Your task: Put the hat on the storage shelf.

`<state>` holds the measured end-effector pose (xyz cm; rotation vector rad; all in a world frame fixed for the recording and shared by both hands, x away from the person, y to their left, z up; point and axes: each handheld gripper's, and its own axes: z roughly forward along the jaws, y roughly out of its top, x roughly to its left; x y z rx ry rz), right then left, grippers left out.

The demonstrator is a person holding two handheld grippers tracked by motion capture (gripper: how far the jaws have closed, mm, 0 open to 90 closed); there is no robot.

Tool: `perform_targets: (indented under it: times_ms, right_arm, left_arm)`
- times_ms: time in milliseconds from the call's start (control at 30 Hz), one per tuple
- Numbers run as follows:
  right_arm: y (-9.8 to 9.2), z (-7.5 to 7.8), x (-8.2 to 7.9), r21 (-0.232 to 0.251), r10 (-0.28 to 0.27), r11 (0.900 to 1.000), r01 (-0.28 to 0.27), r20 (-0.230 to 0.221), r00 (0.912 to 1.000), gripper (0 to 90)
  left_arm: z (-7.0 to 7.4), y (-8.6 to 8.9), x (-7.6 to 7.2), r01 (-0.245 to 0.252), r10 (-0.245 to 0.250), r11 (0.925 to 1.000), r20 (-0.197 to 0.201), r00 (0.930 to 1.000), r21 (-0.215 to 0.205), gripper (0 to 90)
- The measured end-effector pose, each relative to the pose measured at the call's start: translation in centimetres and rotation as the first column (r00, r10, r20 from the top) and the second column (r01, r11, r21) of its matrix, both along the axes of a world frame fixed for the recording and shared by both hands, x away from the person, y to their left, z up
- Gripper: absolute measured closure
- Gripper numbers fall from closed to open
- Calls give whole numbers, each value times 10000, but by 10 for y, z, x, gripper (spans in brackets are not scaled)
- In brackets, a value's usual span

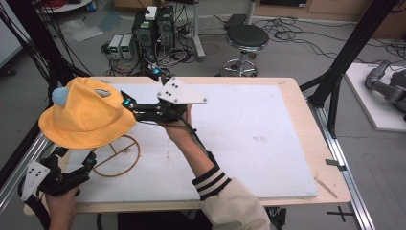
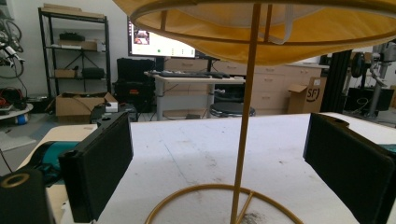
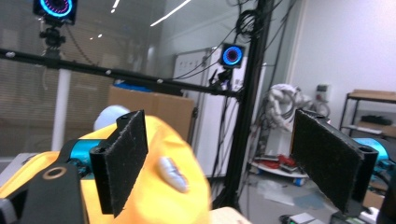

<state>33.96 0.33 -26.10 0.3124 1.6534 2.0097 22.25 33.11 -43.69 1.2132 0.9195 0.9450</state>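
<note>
The yellow fabric bucket hat [image 1: 86,115] sits atop a thin gold wire stand [image 1: 117,155] at the table's [image 1: 249,143] left. The right gripper [image 1: 130,106], jaws wide and empty, meets its right brim, crown lying leftward. The left gripper [image 1: 88,160] gapes empty near the upright stand's base.

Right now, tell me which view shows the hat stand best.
The left gripper view: the stand rises pole and base ring between open jaws. The high view shows mostly its ring under the yellow hat. The right gripper view catches the hat.
</note>
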Motion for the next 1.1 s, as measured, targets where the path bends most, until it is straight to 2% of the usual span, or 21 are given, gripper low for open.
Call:
perform_targets:
  times_ms: [67,133,167,367,467,500,533,600,633,667,733,867,900,933,967,1000,1100]
  right_arm:
    - [-5,2,0,36,-95,9999,94,57,9999,187]
    - [-29,7,1,57,-527,9986,526,156,9985,183]
    - [-29,7,1,57,-527,9986,526,156,9985,183]
    - [-84,13,3,72,-1523,9883,1523,42,9883,180]
    - [-114,13,3,-29,-2044,9789,2044,-129,9788,176]
    - [-127,11,3,-79,-2277,9737,2276,-187,9736,165]
    - [-147,8,2,-236,-2694,9629,2687,-343,9624,145]
    - [-155,7,1,-264,-2774,9606,2765,-382,9600,141]
    - [-175,3,-2,-183,-3054,9522,3048,-471,9511,132]
    - [-175,3,-2,-183,-3054,9522,3048,-471,9511,132]
    - [-195,-1,-6,-115,-3268,9451,3266,-540,9436,128]
    - [-233,-12,-14,-18,-3846,9227,3855,-725,9202,119]
    - [-244,-17,-16,-31,-4096,9117,4108,-855,9083,116]
    - [-262,-27,-18,-80,-4578,8883,4592,-958,8839,113]
    - [-262,-27,-18,-80,-4578,8883,4592,-958,8839,113]
    - [-268,-30,-19,-79,-4689,8822,4708,-1038,8771,110]
    - [-295,-46,-19,-197,-5106,8580,5132,-1397,8484,110]
  left_arm:
    - [0,0,0,-4,4,10000,-7,10000,-10,87]
    - [0,0,-1,-21,21,10000,-40,10000,-5,87]
    - [0,0,-1,-10,10,10000,-40,10000,2,87]
    - [0,1,-2,-89,89,9999,-55,9999,-52,87]
    - [0,2,-3,-126,125,9999,-80,9999,-39,87]
    - [0,2,-3,-147,146,9999,-77,9999,-51,87]
    - [0,3,-4,-174,173,9998,-89,9998,-66,87]
    - [-1,4,-4,-199,198,9998,-114,9997,-65,87]
    - [-1,4,-4,-211,210,9997,-132,9997,-84,87]
    - [-2,5,-4,-246,244,9996,-155,9996,-129,87]
    - [-2,5,-3,-269,268,9996,-197,9994,-64,87]
    - [-2,5,-4,-316,313,9994,-166,9994,-171,87]
    - [-2,5,-4,-314,311,9994,-166,9994,-164,87]
    - [-2,6,-4,-317,315,9994,-170,9994,-137,87]
    - [-2,6,-4,-319,317,9994,-165,9994,-131,87]
    - [-2,6,-4,-325,322,9994,-174,9993,-151,87]
    - [-2,6,-3,-325,323,9994,-175,9993,-122,87]
